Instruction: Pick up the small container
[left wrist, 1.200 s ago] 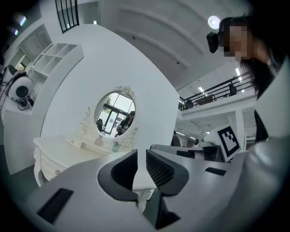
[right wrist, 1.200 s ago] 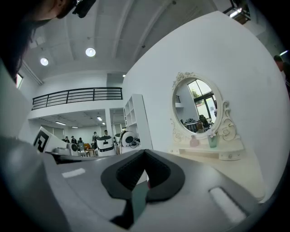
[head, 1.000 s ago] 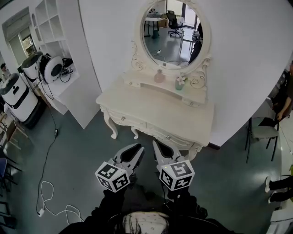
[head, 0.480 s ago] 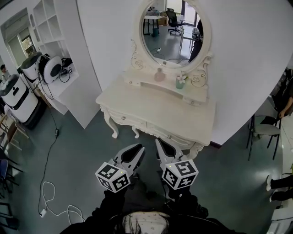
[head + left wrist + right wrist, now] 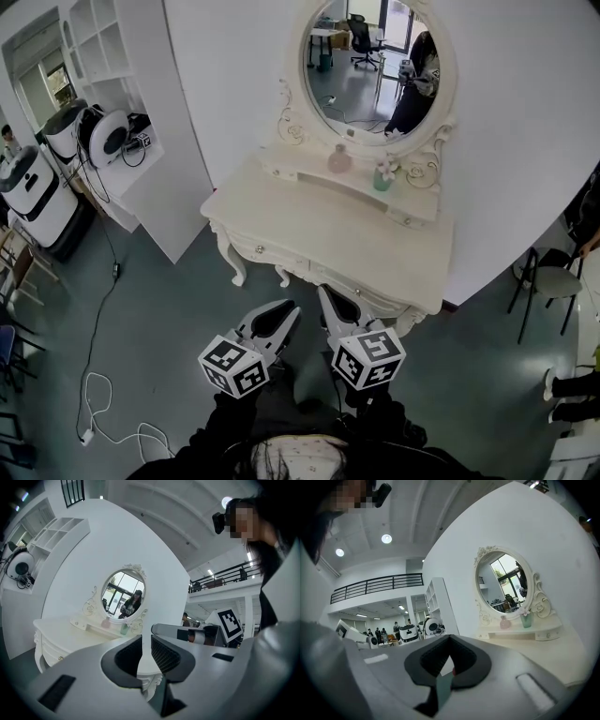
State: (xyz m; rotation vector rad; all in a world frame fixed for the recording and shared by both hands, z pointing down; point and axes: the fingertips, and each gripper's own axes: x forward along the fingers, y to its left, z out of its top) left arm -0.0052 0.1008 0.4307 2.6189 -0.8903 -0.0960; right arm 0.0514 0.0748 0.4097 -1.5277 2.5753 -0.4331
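Light: we see bright, even white light; ceiling lamps (image 5: 386, 538) glow overhead.
Shadows: we find them soft.
Edges: we note fisheye bending, dark corners.

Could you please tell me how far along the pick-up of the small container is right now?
Done: nothing visible yet. The pink bottle and the teal vase both stand untouched on the vanity shelf. In hand: nothing. The left gripper and the right gripper are shut and empty, held short of the dressing table. Left: reach in, open the jaws, grasp and lift.
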